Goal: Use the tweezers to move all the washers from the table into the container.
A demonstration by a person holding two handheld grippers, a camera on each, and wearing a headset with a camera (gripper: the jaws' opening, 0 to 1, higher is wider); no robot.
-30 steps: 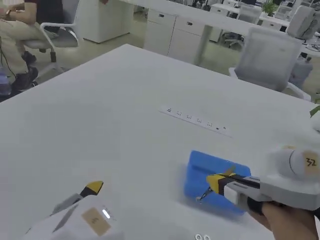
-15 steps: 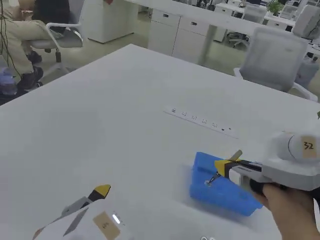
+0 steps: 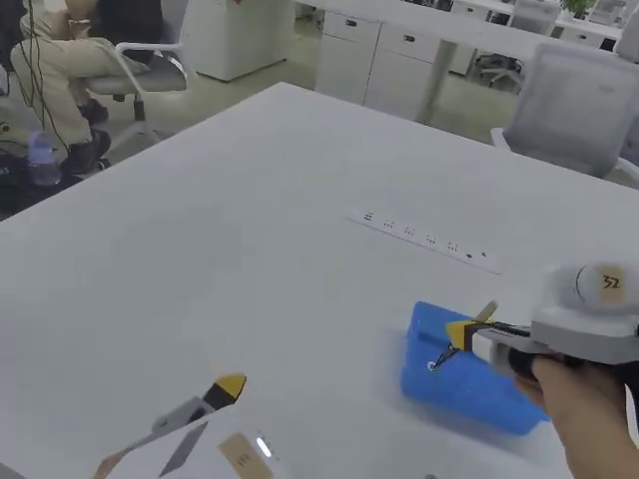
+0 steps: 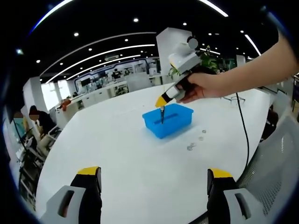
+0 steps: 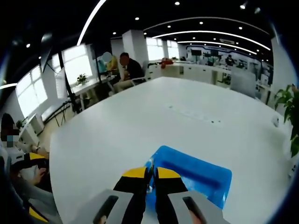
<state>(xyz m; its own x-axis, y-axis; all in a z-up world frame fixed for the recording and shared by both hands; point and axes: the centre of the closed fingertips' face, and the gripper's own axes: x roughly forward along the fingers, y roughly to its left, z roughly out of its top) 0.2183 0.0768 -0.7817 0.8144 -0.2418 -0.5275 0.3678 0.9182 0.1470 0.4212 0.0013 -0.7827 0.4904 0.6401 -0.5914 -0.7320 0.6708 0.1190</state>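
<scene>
The right gripper (image 5: 149, 173) clamps slim metal tweezers (image 4: 161, 114), tips inside the rectangular blue plastic container (image 4: 175, 125); what they hold is too small to tell. The left gripper's (image 4: 154, 172) fingers (image 4: 88, 173) stand apart.

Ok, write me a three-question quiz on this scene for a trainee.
1. True or false: the left tongs are shut.
2. The tweezers gripped by the right tongs point down at: A the blue container; B a cup; C a drawer.
3. Where do the loose washers lie?

Key: 1 false, they are open and hold nothing. 2 A. 3 On the table, beside the container.
</scene>
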